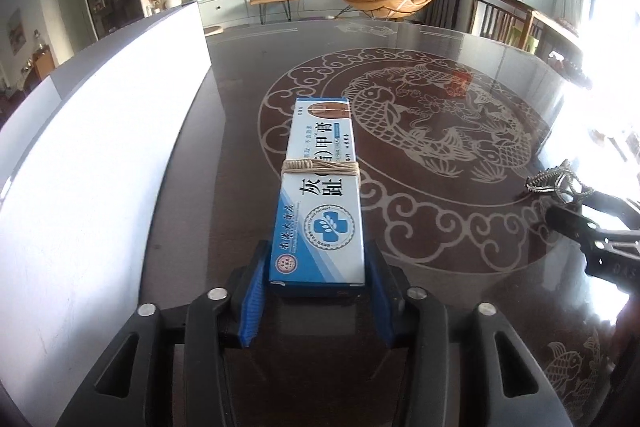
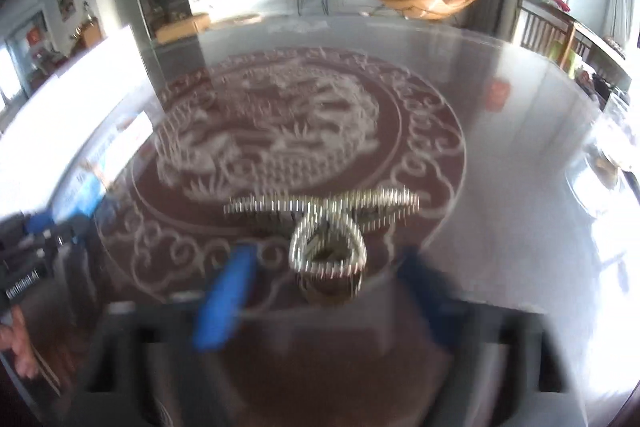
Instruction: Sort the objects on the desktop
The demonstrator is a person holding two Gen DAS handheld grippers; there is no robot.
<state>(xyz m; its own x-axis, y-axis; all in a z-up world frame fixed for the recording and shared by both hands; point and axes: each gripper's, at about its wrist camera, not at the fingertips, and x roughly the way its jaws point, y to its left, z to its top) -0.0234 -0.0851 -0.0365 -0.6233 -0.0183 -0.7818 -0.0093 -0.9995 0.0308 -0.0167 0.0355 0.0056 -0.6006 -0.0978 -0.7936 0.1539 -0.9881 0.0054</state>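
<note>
The blue-and-white ointment box (image 1: 320,195), printed with Chinese characters and bound across its middle by a tan rubber band (image 1: 320,167), lies lengthwise on the table (image 1: 460,259), pointing away from the left wrist camera. Its near end sits between the blue-padded fingers (image 1: 253,301) of the left gripper (image 1: 318,291); the fingers are narrowed to about the box's width, with the pads at its two long sides, so they appear to grip it, though contact is hard to confirm on the right side. Left of the box stands a tall white panel (image 1: 100,155) running along the table's edge.

A silver rhinestone hair claw clip (image 2: 326,227) lies on the table in front of the right gripper (image 2: 320,291). Its toothed arms spread sideways and its looped handle faces the camera. The right fingers (image 2: 222,297) stand wide apart on either side of the clip, not touching it; this view is blurred. In the left wrist view the same clip (image 1: 556,181) sits near the table's right edge, well apart from the box, with the right gripper (image 1: 592,227) just behind it.

The table is dark glass-topped wood with a pale fish-and-cloud medallion (image 1: 420,131).
</note>
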